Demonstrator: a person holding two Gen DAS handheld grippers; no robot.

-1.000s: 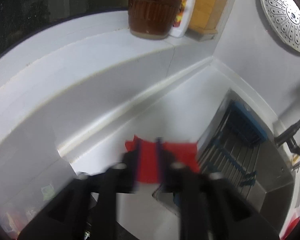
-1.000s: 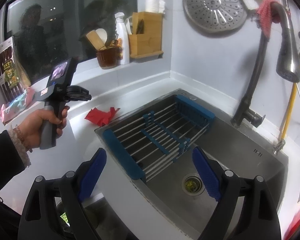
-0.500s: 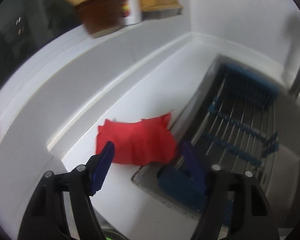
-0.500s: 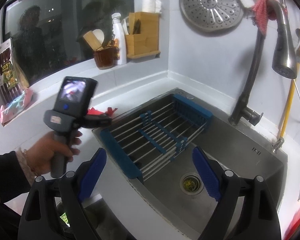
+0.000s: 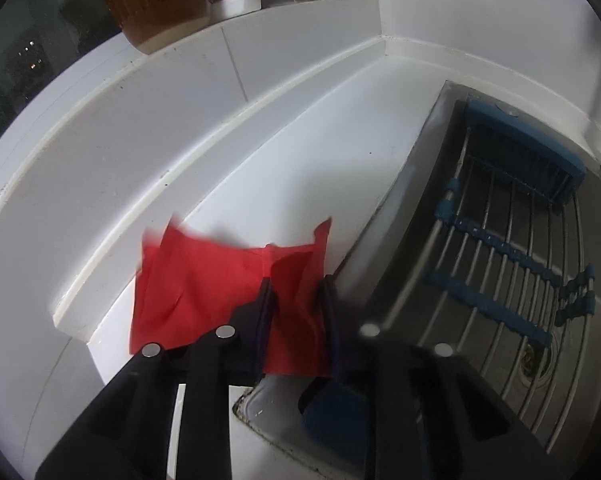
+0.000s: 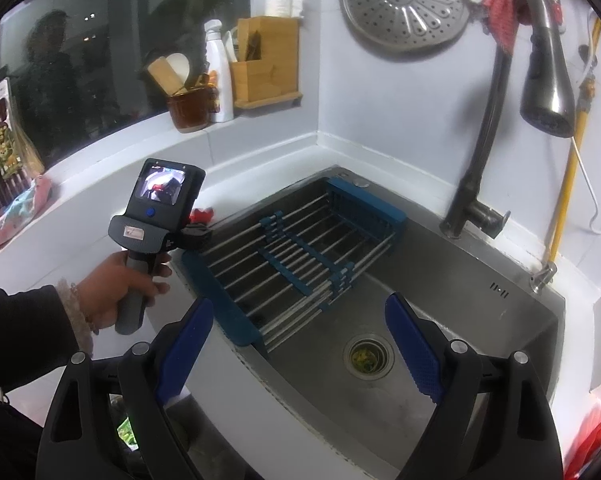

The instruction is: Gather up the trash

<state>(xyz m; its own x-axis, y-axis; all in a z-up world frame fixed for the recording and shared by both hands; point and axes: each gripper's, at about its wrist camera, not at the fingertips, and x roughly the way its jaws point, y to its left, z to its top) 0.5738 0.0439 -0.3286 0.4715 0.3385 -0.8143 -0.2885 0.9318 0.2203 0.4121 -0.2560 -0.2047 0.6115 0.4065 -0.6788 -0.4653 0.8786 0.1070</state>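
Item: red paper scrap (image 5: 204, 280), thin, creased, pointed corners, on the white counter (image 5: 300, 168) beside the steel sink (image 5: 404, 248). Your left gripper (image 5: 296, 292) is closing, a fold between its jaws. Your right gripper (image 6: 296, 344) gapes empty over the ribbed blue-ended rack (image 6: 300, 248) (only this view shows the drain).

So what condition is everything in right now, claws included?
Left claw: closing, red wrapper between its fingers.
Red wrapper: crumpled, lying on the white counter beside the sink.
Right claw: wide open, empty, above the sink.
Drying rack: laid across the sink, bare.
Faucet: no water running.
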